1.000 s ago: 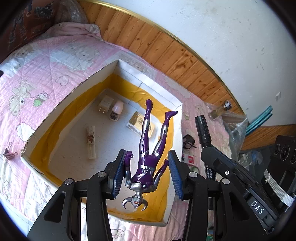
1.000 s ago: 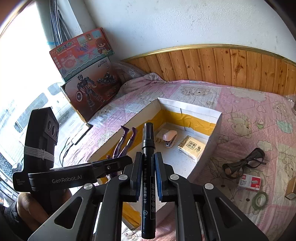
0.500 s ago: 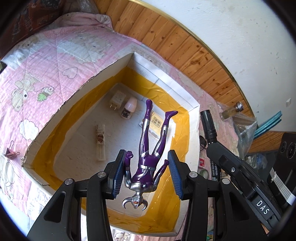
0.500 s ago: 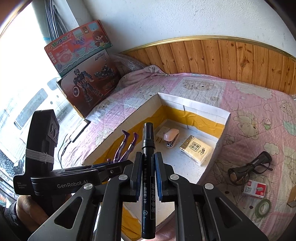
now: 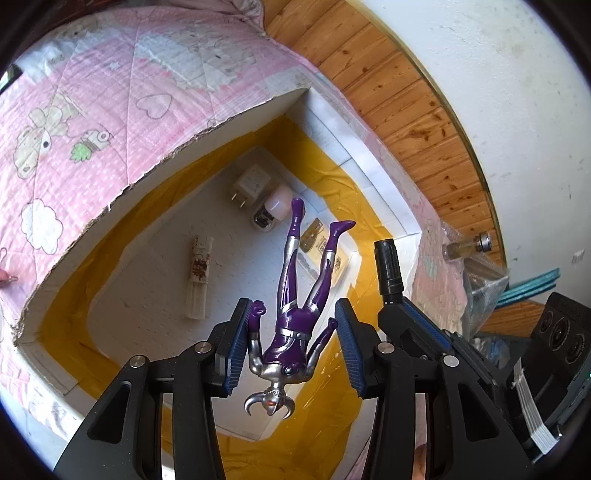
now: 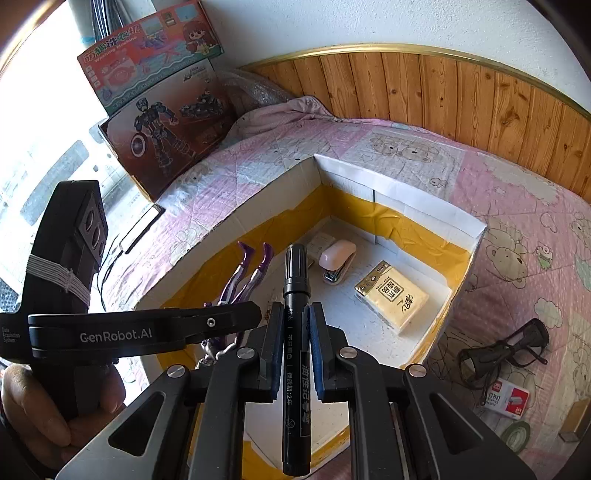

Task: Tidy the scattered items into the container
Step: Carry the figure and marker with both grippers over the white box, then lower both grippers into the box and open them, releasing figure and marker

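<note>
Both my grippers over the box (image 6: 424,201) on the bed

My left gripper (image 5: 291,341) holds the purple figure (image 5: 295,302), my right gripper (image 6: 293,341) clamps the black marker (image 6: 294,332). The pink quilt (image 6: 524,206) meets wood panelling (image 6: 461,88) under a white wall (image 6: 369,22); glasses (image 6: 498,354) lie beside the box.

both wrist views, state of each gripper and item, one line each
left gripper: shut on purple figure
purple figure: held, feet pointing into box
right gripper: shut on black marker
black marker: capped, held over box
box: open-topped
stapler: in box, closed
glasses: folded on quilt
</note>
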Action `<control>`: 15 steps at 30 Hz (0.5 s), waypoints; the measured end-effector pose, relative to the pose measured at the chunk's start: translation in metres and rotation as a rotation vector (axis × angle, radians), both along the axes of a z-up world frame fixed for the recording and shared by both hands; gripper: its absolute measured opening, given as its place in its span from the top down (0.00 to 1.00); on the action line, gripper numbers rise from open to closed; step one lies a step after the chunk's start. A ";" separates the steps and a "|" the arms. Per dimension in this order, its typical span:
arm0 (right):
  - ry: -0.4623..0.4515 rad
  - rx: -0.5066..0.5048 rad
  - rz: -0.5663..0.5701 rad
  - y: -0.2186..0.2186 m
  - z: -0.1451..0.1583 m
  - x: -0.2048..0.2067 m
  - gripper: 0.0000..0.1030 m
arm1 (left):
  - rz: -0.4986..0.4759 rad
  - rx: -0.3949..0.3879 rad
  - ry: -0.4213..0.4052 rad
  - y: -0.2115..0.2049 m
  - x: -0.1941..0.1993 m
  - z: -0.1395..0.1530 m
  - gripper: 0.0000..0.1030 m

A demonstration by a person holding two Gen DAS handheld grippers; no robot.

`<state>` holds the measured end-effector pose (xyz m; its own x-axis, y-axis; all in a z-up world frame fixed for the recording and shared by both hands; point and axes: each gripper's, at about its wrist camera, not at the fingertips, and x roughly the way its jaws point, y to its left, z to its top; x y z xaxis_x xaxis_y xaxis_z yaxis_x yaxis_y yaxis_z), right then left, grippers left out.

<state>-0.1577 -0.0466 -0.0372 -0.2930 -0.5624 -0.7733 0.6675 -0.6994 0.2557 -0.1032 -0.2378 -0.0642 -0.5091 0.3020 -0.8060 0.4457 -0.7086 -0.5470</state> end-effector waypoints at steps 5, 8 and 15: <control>-0.017 0.040 0.032 -0.010 -0.007 -0.012 0.86 | 0.048 0.068 -0.043 -0.005 -0.005 -0.012 0.54; -0.022 0.070 0.059 -0.018 -0.013 -0.016 0.86 | 0.092 0.100 -0.066 -0.008 -0.007 -0.018 0.54; -0.029 0.162 0.132 -0.033 -0.028 -0.029 0.86 | 0.153 0.149 -0.110 -0.011 -0.015 -0.031 0.54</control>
